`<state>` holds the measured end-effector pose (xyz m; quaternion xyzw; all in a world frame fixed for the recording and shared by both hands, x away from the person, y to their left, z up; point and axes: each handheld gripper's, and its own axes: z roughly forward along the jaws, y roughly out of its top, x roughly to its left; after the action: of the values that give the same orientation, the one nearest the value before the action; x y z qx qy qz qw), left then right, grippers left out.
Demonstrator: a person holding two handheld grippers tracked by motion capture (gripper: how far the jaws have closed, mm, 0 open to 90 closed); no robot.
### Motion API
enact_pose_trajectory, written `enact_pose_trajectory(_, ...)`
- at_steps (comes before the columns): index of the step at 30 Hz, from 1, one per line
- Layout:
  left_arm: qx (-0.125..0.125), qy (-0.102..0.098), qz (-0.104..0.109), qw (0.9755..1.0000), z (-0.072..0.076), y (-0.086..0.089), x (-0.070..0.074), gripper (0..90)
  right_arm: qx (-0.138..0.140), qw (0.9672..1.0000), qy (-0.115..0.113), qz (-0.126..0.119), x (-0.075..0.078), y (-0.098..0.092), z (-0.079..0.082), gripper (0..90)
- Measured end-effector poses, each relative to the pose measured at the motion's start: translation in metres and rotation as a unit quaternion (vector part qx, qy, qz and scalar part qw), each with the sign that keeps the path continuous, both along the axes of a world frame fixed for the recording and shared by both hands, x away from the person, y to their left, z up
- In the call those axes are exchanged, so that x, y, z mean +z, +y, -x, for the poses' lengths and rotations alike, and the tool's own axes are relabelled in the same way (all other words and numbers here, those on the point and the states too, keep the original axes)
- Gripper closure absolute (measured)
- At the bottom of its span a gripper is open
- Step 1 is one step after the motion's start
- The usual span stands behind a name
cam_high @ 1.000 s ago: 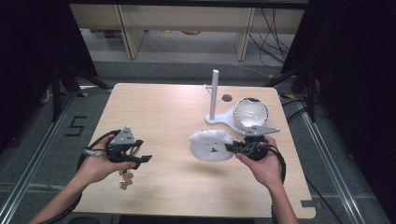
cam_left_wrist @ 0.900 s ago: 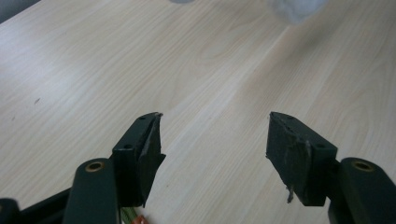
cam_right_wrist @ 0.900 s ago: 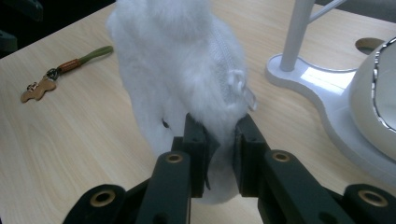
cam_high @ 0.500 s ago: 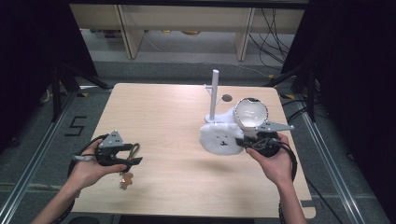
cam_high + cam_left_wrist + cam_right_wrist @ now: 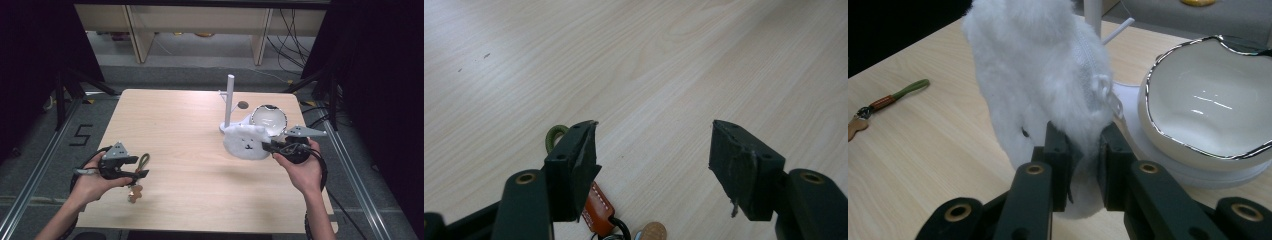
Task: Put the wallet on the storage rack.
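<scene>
The pale wooden worktop (image 5: 190,130) fills the middle of the high view, with dark floor, rails and cables around it and low shelving beyond its far edge. Taking the white stand (image 5: 230,102) with its upright post and short pegs as the landmark, the shiny white bowl (image 5: 269,120) sits just beside it toward the person's right, touching or resting on the stand's base. The white fluffy pouch (image 5: 246,142) hangs just in front of the stand, nearer the person, and the right gripper (image 5: 274,148) is clamped on its lower edge next to the zip, as the right gripper view (image 5: 1083,145) shows plainly. The pouch hangs upright with its long axis roughly vertical, its top close to the stand's pegs, so the coming move probably turns on lifting it up and slightly away toward the post; the right hand is much the nearer one. Well apart from the stand, toward the person's left, the left gripper (image 5: 140,172) hovers with its jaws spread wide and nothing between them, just over the key ring (image 5: 139,175) with its green loop (image 5: 555,135) and brown leather tab (image 5: 596,212).
</scene>
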<state>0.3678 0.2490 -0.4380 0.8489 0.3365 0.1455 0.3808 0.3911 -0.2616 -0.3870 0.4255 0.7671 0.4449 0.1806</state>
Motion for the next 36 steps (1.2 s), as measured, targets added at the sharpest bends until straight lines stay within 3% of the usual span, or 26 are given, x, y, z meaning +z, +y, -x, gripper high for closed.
enact_pose_trajectory(3,0.003,-0.001,-0.003,1.0000,0.000,0.001,-0.001,35.1,-0.004,1.0000,-0.007,-0.001,0.001,-0.003,-0.003,78.6)
enact_pose_trajectory(4,0.004,0.000,0.001,1.0000,0.000,0.001,-0.001,35.1,-0.012,0.9998,0.013,-0.014,0.003,-0.002,-0.001,78.6)
enact_pose_trajectory(10,0.008,0.002,0.004,1.0000,0.000,0.003,-0.002,35.1,-0.019,0.9997,-0.006,-0.014,0.006,-0.012,-0.007,78.6)
enact_pose_trajectory(11,0.008,0.002,0.004,1.0000,0.000,0.004,-0.002,35.1,-0.028,0.9994,0.003,-0.019,0.008,-0.012,-0.006,78.6)
enact_pose_trajectory(16,0.011,0.003,0.003,0.9999,0.000,0.005,-0.003,35.1,-0.036,0.9992,-0.013,-0.009,0.010,-0.021,-0.012,78.6)
enact_pose_trajectory(20,0.012,0.004,0.004,0.9999,0.000,0.006,-0.003,35.1,-0.049,0.9985,-0.003,-0.024,0.010,-0.025,-0.016,78.6)
enact_pose_trajectory(29,0.014,0.004,0.002,0.9999,-0.001,0.008,-0.003,35.0,-0.068,0.9974,-0.002,-0.023,0.008,-0.036,-0.028,78.6)
enact_pose_trajectory(31,0.016,0.004,0.003,0.9999,-0.001,0.008,-0.003,35.0,-0.079,0.9963,0.008,-0.034,0.007,-0.036,-0.029,78.6)
enact_pose_trajectory(32,0.016,0.004,0.004,0.9999,-0.001,0.008,-0.003,35.0,-0.071,0.9971,-0.001,-0.026,0.007,-0.039,-0.032,78.6)
enact_pose_trajectory(36,0.017,0.004,0.002,0.9998,-0.002,0.009,-0.004,35.0,-0.083,0.9963,-0.002,-0.024,0.006,-0.042,-0.037,78.6)
